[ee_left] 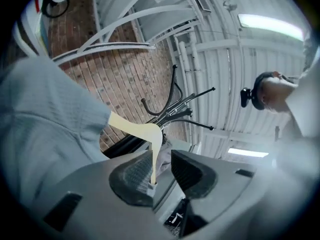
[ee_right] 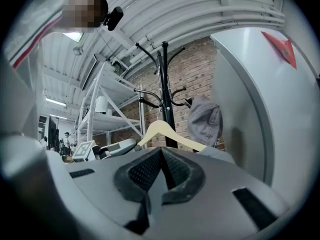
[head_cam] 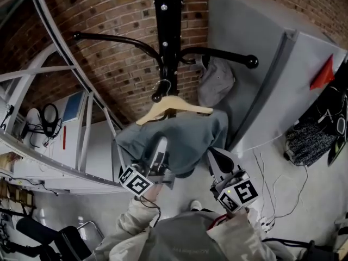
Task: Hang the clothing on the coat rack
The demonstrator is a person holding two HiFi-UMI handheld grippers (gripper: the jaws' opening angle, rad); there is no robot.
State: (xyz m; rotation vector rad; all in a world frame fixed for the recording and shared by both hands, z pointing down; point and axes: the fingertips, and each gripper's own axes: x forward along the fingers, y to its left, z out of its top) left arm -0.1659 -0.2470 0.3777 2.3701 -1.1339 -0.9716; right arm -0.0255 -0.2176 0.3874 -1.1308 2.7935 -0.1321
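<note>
Your hanger (head_cam: 174, 105) appears to sit with its hook over a low peg of the rack (head_cam: 167, 31), close against the pole. The garment (head_cam: 182, 137) drapes over the hanger's shoulders, so the weight looks to be on the rack rather than on you. A cap (head_cam: 216, 80) hangs from the pole's other side, just beside the garment's far shoulder.

Your left gripper (ee_left: 162, 156) has its jaws spread wide. The hanger's wooden end runs down between them, lying by one pad with a clear gap to the other, so nothing is pinched. That reads as a let-go position, with the tool under the near shoulder where it could steady the hanger if it swings. Cloth fills the left of that gripper's view, so you are close under the garment.

Your right gripper (ee_right: 161, 151) has its jaws closed tip to tip with nothing in them. It points toward the pole from below the garment's other side and looks apart from the cloth, like a spare.

I judge the hanging nearly done. Check that the hook seats fully on the peg, since the cloth looks bunched rather than flat.
</note>
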